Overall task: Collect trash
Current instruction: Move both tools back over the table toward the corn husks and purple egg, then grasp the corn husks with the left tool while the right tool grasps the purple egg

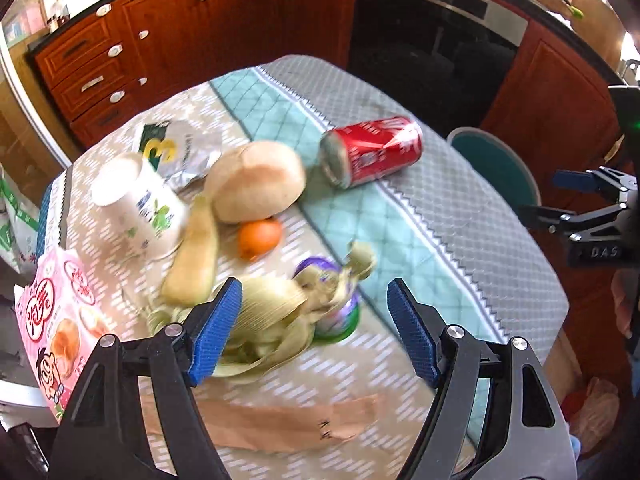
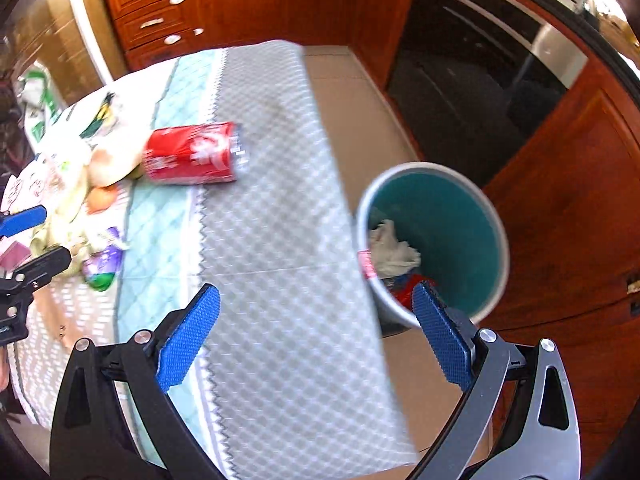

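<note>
Left tongs [image 1: 314, 308] are held wide apart above the desk [image 1: 460, 208], nothing gripped; the blue pads [image 1: 216, 332] are seen over a heap of corn husks [image 1: 272, 320]. A purple-and-green container [image 1: 340, 316] lies partly under the husks.

Trash is spread on the patterned cloth: a red soda can [image 1: 372, 150] on its side, a pale coconut-like husk [image 1: 258, 180] just left of it, a small orange fruit [image 1: 260, 238] below that, a tipped white paper cup [image 1: 140, 204], a crumpled foil wrapper [image 1: 176, 148], a pink snack packet [image 1: 60, 320] at the desk's left edge, a strip of brown paper [image 1: 280, 424] nearest the camera.

Right tongs [image 2: 316, 328] are also wide, empty, positioned over the desk's right edge. A teal-lined bin [image 2: 460, 240] is seen on the floor just beside the desk, already holding crumpled white paper [image 2: 392, 248] and red scraps.
</note>
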Demonstrator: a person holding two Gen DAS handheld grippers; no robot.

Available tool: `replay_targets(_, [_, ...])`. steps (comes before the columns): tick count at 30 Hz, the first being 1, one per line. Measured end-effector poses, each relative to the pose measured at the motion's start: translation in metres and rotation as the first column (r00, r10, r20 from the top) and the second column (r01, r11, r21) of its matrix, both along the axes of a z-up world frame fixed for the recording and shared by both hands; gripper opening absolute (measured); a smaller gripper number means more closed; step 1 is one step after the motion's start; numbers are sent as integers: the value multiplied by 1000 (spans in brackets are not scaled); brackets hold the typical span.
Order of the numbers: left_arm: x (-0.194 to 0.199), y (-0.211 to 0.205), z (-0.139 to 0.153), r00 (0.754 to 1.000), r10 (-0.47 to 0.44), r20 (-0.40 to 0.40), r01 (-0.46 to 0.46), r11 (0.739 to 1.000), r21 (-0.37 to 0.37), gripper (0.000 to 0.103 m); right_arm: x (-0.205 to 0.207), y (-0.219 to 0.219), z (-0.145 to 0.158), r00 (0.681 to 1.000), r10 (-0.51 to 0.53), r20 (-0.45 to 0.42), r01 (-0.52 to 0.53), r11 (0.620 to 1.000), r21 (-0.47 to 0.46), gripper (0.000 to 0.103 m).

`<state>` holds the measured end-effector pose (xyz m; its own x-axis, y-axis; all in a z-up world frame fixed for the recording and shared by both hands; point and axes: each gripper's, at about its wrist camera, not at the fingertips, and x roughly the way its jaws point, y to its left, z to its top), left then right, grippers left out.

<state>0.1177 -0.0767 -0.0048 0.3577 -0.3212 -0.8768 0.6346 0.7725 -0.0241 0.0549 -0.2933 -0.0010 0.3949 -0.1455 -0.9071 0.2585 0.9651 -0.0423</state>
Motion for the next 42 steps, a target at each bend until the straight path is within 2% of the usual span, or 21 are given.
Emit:
replay_targets(5, [2, 38, -17, 999, -3, -36, 3, 1000, 15, 76, 12, 39, -8, 998, 60, -28, -60, 998, 3, 93])
replay_targets(7, [-1, 42, -26, 999, -23, -39, 23, 1000, 17, 76, 17, 53, -12, 996, 82, -39, -82, 997, 10, 93])
replay_targets(16, [-4, 39, -32, 997, -76, 18, 75, 997, 20, 76, 22, 103, -29, 981, 183, -60, -180, 982, 56, 93])
replay_targets(19, [-3, 35, -30, 996, -78, 53, 75, 996, 53, 76, 22, 107, -31, 980, 190, -59, -186, 980, 67, 93])
replay_targets(23, [-5, 41, -19, 993, -78, 86, 76, 997, 27, 76, 23, 105, -32, 981, 184, -62, -178, 980, 92, 93])
replay_targets(27, [2, 37, -31, 994, -79, 82, 73, 995, 70, 76, 25, 110, -34, 978, 196, -66, -189, 977, 95, 93])
replay_targets(34, [1, 20, -41, 989, -102, 109, 95, 994, 61, 75, 24, 114, -38, 976, 205, -74, -197, 975, 104, 93])
replay_targets(37, [1, 21, -43, 990, -118, 82, 117, 993, 17, 46, 24, 114, -40, 976, 203, -75, -195, 975, 106, 93])
replay_targets(39, [2, 23, -41, 992, -108, 62, 109, 994, -13, 37, 24, 114, -39, 976, 205, -75, -196, 975, 108, 93])
replay_targets(42, [1, 30, -33, 996, -74, 53, 76, 996, -42, 32, 24, 117, -39, 974, 213, -75, -204, 973, 110, 93])
